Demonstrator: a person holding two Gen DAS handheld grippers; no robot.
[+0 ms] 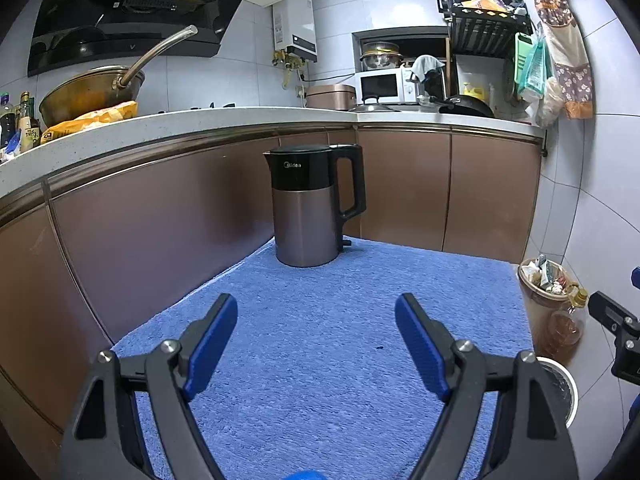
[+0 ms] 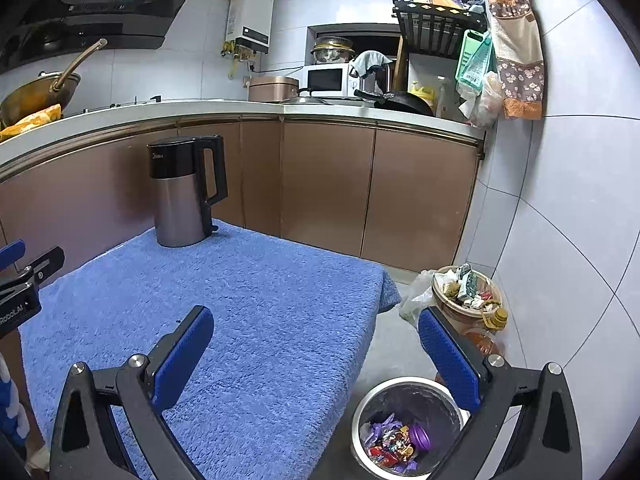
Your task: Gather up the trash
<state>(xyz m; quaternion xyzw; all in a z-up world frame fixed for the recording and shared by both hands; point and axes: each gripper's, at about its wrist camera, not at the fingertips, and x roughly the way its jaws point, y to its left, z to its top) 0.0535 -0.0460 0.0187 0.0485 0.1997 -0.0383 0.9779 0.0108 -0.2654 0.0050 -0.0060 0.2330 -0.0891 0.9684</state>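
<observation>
A small white-rimmed trash bin (image 2: 404, 386) stands on the floor at the right of the blue-towelled table (image 2: 260, 300); it holds purple and red wrappers (image 2: 394, 442). My right gripper (image 2: 316, 320) is open and empty, above the table's right edge and the bin. My left gripper (image 1: 316, 308) is open and empty, low over the blue towel (image 1: 320, 320). I see no loose trash on the towel. The bin's rim shows in the left wrist view (image 1: 570, 388) at the right. Part of the right gripper shows there too at the far right.
A black and steel electric kettle (image 1: 310, 206) stands at the table's far edge, also in the right wrist view (image 2: 182, 192). A brown basket full of rubbish (image 2: 466, 292) and an oil bottle (image 2: 490, 330) stand on the floor by the wall. Brown cabinets (image 2: 328, 184) run behind.
</observation>
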